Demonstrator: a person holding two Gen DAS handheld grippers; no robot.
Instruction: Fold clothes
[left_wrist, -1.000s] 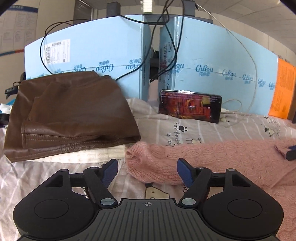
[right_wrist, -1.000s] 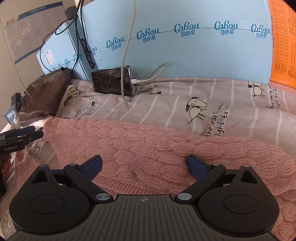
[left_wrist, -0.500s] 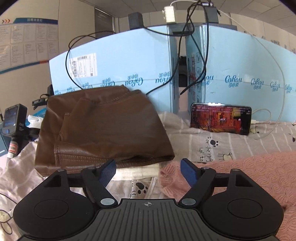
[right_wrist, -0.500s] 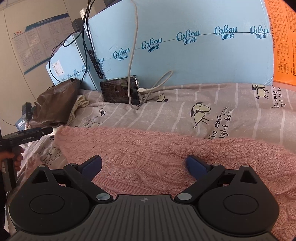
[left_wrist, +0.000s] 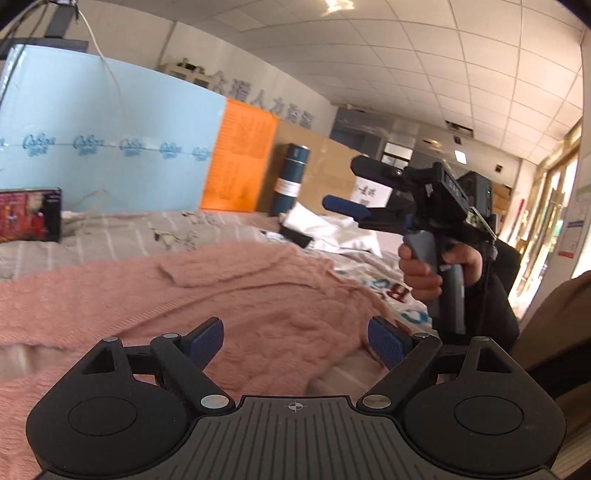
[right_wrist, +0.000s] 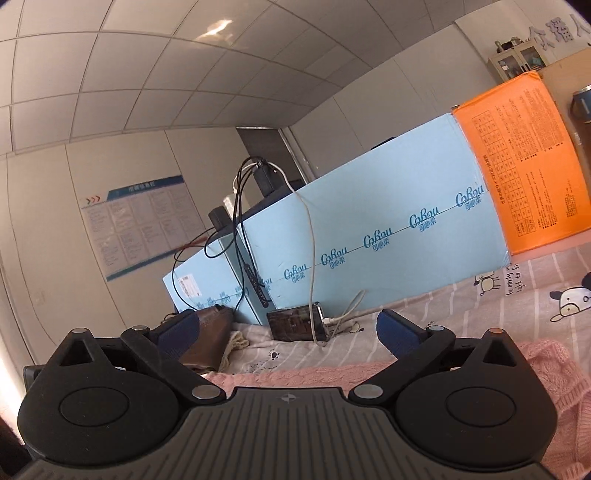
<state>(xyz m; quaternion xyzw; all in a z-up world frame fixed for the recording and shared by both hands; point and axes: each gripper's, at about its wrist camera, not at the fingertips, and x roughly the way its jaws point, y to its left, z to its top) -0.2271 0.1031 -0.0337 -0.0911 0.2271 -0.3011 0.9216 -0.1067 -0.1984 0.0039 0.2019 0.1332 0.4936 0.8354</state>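
A pink cable-knit sweater (left_wrist: 229, 295) lies spread over the bedsheet. My left gripper (left_wrist: 295, 338) is open and empty just above the sweater, aimed to the right along it. The right gripper (left_wrist: 354, 192) shows in the left wrist view, held in a hand above the sweater's right end, jaws apart. In the right wrist view my right gripper (right_wrist: 288, 328) is open, empty and tilted up, with the sweater (right_wrist: 535, 376) low at its right. A folded brown leather garment (right_wrist: 207, 339) lies at the far left.
Light blue boxes (right_wrist: 369, 251) and an orange box (right_wrist: 528, 173) stand along the back. A phone (right_wrist: 297, 325) on a white cable leans against them. A dark blue cylinder (left_wrist: 291, 177) and white cloth (left_wrist: 325, 229) are at the far right.
My left gripper has swung from the brown garment round to the right, over the sweater. My right gripper has lifted off the sweater and tilted upward. Both stay open.
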